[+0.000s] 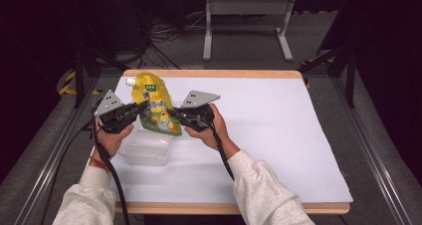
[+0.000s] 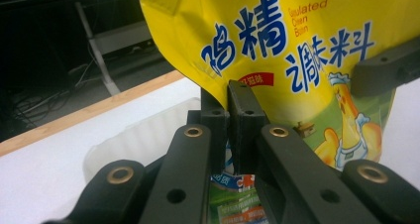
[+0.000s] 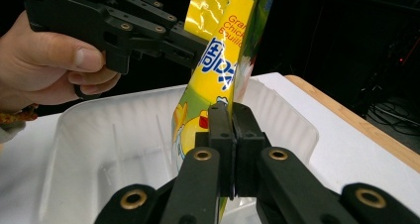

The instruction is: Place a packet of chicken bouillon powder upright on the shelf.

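Observation:
A yellow spouted pouch [image 1: 156,104] with blue Chinese lettering and a cartoon chicken hangs upright between both grippers, just above a clear plastic tub [image 1: 145,148]. My left gripper [image 1: 143,106] pinches the pouch's left edge; up close its jaws are shut on the pouch [image 2: 297,50]. From the opposite side, my right gripper [image 1: 171,112] clamps the right edge, its jaws shut on the pouch [image 3: 218,70] over the tub [image 3: 104,149]. In the right gripper view the left gripper [image 3: 195,49] holds the pouch higher up.
A white sheet [image 1: 278,135] covers the wooden table. The tub sits near the table's left front. A white metal stand [image 1: 246,16] and cables lie on the floor beyond the table's far edge.

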`<state>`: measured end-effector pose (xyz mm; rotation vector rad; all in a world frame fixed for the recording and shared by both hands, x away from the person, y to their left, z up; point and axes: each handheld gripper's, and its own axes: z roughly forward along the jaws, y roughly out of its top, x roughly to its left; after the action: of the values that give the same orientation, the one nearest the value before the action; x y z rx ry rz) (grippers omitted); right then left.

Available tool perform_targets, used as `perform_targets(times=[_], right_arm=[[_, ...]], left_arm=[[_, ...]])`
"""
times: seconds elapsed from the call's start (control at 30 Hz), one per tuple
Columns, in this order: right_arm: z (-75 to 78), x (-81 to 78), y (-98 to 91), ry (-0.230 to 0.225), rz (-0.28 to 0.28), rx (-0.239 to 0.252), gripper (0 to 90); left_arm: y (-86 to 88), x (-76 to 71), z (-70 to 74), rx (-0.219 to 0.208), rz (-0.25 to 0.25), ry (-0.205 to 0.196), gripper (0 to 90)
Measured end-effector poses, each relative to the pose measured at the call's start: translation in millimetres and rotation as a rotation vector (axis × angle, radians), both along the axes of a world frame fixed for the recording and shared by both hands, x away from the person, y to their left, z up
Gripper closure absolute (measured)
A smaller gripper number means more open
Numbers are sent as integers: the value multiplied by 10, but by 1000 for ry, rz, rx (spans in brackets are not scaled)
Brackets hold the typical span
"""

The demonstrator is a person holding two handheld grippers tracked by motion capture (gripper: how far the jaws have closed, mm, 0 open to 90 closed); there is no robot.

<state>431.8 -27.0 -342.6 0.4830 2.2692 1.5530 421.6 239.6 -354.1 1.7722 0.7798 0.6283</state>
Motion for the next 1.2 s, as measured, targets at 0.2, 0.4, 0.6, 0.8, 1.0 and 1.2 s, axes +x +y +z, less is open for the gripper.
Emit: perform_targets(times=[0.2, 0.4, 0.6, 0.8, 1.0, 1.2], right_arm=[[-27, 46, 130, -8, -20, 1, 892], [-83, 88, 246, -30, -27, -21, 892], [-165, 140, 320, -24, -36, -31, 891], [-255, 170, 360, 2, -38, -24, 890], [-359, 138, 364, 14, -34, -39, 889], [-420, 122, 361, 23, -28, -55, 887]], left_arm=[[80, 60, -18, -21, 25, -9, 855], [176, 88, -68, -32, 47, 3, 853], [202, 110, -125, -23, 71, 16, 850], [234, 124, -193, -31, 71, 37, 842], [218, 98, -241, 17, 62, 35, 842], [168, 60, -240, 101, 60, 39, 822]])
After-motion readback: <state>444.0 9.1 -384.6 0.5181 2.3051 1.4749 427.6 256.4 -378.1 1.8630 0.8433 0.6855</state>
